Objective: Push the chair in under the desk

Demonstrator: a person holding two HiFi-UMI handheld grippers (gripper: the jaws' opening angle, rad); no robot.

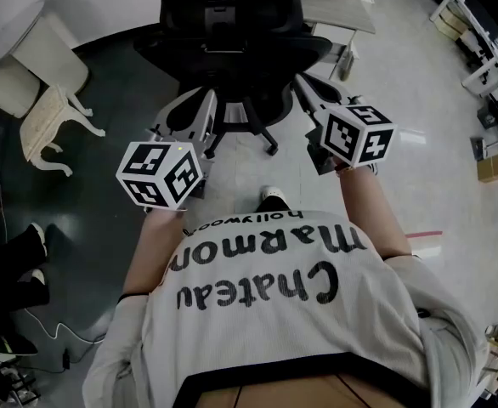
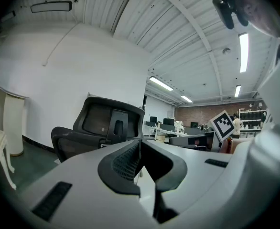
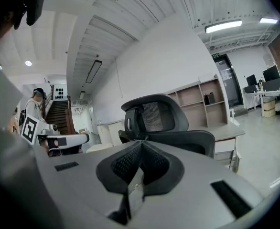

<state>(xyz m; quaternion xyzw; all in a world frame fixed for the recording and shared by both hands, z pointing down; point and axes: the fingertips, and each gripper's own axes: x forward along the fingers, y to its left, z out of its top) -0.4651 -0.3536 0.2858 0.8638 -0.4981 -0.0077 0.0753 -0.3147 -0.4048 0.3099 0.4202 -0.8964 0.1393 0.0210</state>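
Black mesh-backed chair, curved headrest, pale flat-topped desk

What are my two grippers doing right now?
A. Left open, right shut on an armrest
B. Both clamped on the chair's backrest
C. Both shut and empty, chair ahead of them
C: the jaws of the left gripper and the right gripper meet with nothing between them, and the black chair stands ahead of both, back toward them.
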